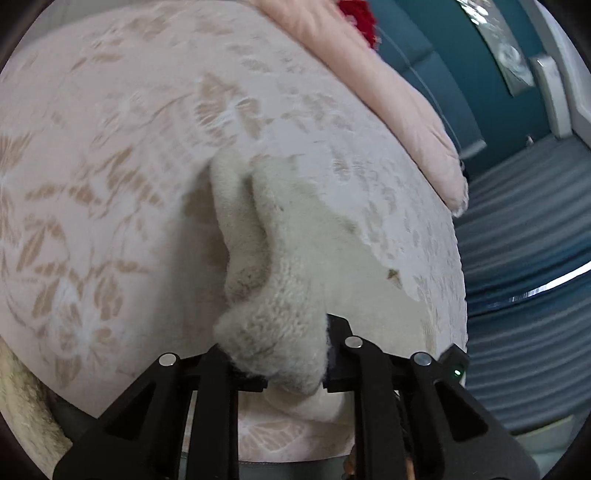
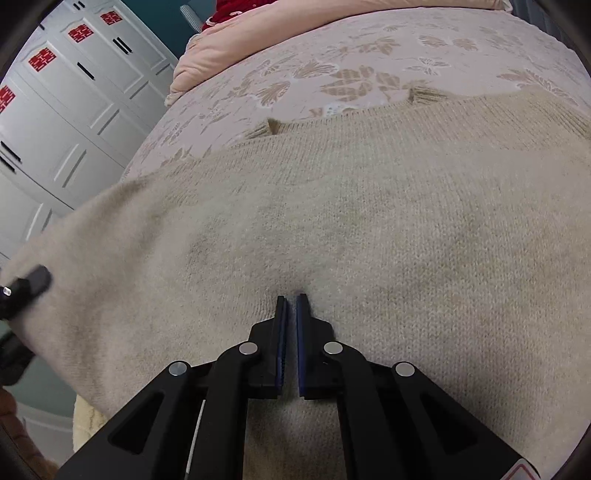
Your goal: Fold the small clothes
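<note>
A cream knitted sweater (image 2: 369, 229) lies spread on a bed with a pink floral cover (image 2: 332, 74). My right gripper (image 2: 291, 299) is nearly shut, its tips pressed down on the flat knit with only a narrow gap between them; it holds nothing that I can see. My left gripper (image 1: 288, 354) is shut on a bunched edge of the sweater (image 1: 273, 266) and holds it lifted above the bed cover (image 1: 110, 147). The left gripper also shows at the left edge of the right wrist view (image 2: 26, 288), at the sweater's side.
A pink quilt (image 1: 399, 96) and something red (image 1: 356, 16) lie at the head of the bed. A white wardrobe with red emblems (image 2: 66, 103) stands to the left of the bed. A teal wall (image 1: 443, 74) and striped floor (image 1: 524, 229) lie beyond the bed's edge.
</note>
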Action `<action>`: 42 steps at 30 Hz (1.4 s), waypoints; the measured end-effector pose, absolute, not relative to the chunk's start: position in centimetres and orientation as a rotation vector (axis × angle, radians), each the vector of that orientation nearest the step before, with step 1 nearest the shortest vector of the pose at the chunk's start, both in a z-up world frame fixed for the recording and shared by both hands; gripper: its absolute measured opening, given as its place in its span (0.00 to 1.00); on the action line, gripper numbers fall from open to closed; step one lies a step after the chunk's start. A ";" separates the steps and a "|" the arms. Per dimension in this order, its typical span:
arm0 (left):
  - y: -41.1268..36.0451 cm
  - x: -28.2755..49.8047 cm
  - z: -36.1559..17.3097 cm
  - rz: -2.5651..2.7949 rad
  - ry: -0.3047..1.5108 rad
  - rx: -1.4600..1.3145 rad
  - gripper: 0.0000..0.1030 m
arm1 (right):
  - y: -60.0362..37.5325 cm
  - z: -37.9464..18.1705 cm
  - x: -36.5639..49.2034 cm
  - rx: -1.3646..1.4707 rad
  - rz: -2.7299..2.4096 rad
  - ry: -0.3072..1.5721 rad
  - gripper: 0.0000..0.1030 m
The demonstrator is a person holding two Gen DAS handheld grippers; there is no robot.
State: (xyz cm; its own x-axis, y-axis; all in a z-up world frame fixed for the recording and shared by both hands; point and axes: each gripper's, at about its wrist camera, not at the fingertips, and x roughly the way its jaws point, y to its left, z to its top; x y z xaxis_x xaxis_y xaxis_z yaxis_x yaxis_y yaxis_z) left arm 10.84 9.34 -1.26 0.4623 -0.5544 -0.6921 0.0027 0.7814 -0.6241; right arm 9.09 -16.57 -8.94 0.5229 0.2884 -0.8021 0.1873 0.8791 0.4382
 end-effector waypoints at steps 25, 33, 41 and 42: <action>-10.3 -1.2 -2.8 -0.593 0.934 0.182 0.87 | -34.0 -1.8 -6.5 0.982 0.022 0.839 0.72; -8.5 0.8 -7.2 -0.476 0.993 0.259 0.86 | -29.8 0.9 -3.8 0.917 0.030 0.906 0.76; -7.0 3.0 -8.3 -0.494 1.094 0.160 0.41 | -26.4 0.6 0.4 0.609 -0.045 0.969 0.18; -6.8 3.0 -8.0 -0.508 1.110 0.132 0.34 | -26.3 2.6 0.3 0.600 -0.007 0.907 0.17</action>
State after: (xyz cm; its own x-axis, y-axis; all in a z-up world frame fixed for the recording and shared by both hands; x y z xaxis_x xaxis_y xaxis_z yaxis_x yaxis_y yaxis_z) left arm 3.02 -6.84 -8.02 0.3439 -0.3257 -0.8807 0.4542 0.8786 -0.1475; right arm 0.29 -26.27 2.59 0.6276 0.2408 -0.7404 0.2520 0.8369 0.4858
